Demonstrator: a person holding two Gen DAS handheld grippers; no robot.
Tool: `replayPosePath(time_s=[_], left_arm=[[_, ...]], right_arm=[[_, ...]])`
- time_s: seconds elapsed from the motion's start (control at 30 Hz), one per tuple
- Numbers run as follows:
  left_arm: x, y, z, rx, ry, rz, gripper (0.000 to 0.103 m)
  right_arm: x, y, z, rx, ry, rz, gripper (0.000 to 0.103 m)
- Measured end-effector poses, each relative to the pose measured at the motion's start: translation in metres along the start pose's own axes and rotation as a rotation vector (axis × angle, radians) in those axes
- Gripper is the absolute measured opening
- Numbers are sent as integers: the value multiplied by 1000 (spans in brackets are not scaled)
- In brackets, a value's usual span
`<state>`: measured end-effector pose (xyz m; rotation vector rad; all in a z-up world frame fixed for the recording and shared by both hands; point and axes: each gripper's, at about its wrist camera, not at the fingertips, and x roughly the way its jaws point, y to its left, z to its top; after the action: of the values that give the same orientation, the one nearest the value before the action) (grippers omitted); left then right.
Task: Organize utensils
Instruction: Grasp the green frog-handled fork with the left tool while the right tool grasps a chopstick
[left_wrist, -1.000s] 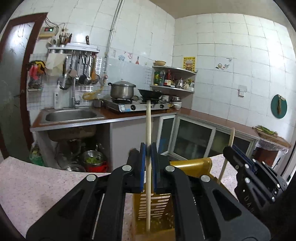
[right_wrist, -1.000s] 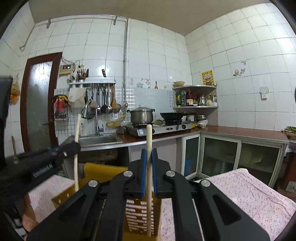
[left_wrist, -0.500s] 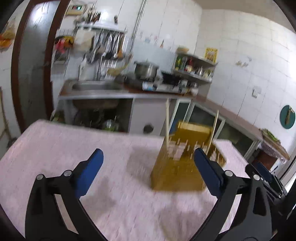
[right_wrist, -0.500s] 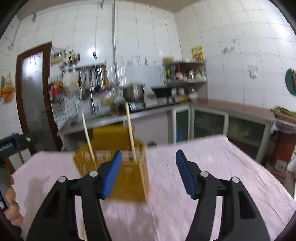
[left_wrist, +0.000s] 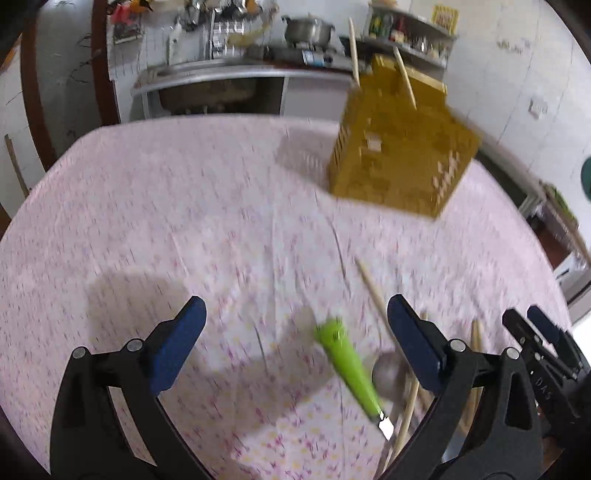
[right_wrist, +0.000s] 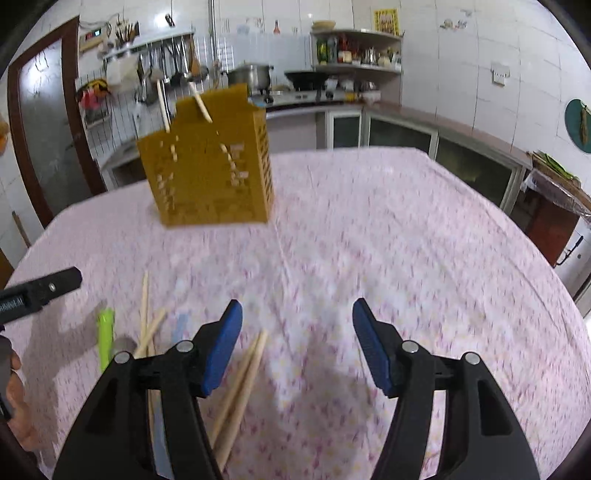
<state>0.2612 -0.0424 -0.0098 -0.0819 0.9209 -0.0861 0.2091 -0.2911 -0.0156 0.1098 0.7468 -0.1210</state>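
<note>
Both our left hand-held gripper (left_wrist: 295, 341) and right hand-held gripper (right_wrist: 297, 341) gape empty. Below them, the pale wooden chopsticks (right_wrist: 242, 384) lie crossed beside the green-handled knife (left_wrist: 349, 369); we risk pinching two together.

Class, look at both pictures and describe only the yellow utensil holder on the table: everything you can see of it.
The yellow utensil holder is a boxy, mustard-coloured container, plastic by its look, with walls pierced by rows of small slots and a taller back panel. It stands upright on the pink flowered tablecloth, at the far side. Two pale chopsticks lean inside it, tips above the rim. Neither gripper touches it.
</note>
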Motion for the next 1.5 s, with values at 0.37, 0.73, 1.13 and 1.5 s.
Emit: replayPosePath(time_s=[0.37,0.73,1.13,1.5], left_arm=[[20,-9,-17,11,82,49,71],[24,-30,-17,80,106,75,52],[32,-41,-11,98,124,99,35],[31,-31,-5,100,147,50,27]], right_arm=[[16,10,-16,9,103,11,38],[23,19,-17,3,144,61,28],[28,21,-10,19,174,41,9],[22,10,-6,28,173,92,7]])
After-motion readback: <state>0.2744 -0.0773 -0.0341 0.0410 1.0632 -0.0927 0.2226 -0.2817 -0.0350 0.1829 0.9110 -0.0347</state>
